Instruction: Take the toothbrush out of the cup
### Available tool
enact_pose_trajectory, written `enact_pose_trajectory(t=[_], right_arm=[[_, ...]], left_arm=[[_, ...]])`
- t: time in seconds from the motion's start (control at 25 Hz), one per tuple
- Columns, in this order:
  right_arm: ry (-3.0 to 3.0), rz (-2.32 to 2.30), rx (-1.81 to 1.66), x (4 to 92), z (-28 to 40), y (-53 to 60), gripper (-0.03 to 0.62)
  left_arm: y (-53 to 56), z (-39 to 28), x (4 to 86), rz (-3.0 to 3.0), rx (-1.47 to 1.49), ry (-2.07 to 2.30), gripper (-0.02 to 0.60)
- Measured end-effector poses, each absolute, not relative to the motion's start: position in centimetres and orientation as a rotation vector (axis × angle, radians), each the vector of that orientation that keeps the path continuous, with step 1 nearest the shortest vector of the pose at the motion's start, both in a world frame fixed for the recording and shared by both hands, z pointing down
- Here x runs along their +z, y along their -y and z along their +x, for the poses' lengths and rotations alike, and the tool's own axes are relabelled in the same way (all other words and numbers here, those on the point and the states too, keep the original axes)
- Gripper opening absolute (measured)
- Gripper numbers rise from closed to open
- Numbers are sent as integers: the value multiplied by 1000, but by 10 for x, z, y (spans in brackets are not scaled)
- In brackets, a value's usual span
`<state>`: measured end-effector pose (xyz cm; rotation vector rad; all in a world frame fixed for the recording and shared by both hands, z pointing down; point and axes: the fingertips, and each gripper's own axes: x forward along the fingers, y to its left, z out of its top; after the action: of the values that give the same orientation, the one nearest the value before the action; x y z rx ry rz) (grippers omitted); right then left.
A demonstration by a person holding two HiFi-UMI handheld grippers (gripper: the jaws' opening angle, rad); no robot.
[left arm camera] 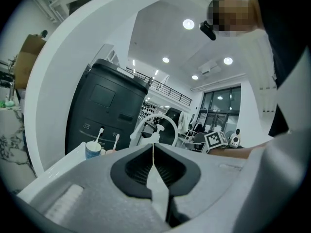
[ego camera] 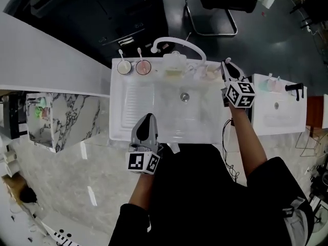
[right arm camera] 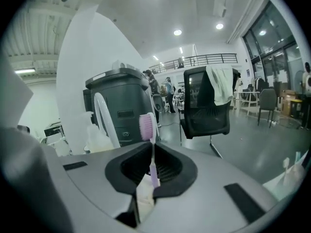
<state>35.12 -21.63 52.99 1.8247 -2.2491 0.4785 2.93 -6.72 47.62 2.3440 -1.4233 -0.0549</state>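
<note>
Right gripper view, right gripper (right arm camera: 152,145) clamps lilac, pink-bristled toothbrush (right arm camera: 146,126); left gripper (left arm camera: 153,148) clenched empty

A black short-sleeved top (ego camera: 205,204) is being worn by the person. Grey moulded shells with black ribbed linings are being displayed on the left gripper (ego camera: 148,117) and the right gripper (ego camera: 227,62), each being fitted with a cube (ego camera: 143,163) of black-and-white square markers. A thin black cable (ego camera: 224,135) is being shown beside the right forearm.
</note>
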Motion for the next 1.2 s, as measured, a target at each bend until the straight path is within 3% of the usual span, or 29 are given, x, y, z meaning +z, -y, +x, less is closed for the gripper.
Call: enact_pose_trajectory(t=[0.36, 0.92, 1.2], right_arm=[[2235, 1884, 415, 472, 284, 163, 20], [2330, 1537, 301, 491, 30, 123, 20], [2297, 1229, 187, 544, -52, 132, 20]], left_arm=[[51, -52, 458, 2377, -115, 1392, 23], [-18, -198, 481, 2338, -152, 1371, 21], [-22, -240, 501, 2254, -170, 1443, 21]])
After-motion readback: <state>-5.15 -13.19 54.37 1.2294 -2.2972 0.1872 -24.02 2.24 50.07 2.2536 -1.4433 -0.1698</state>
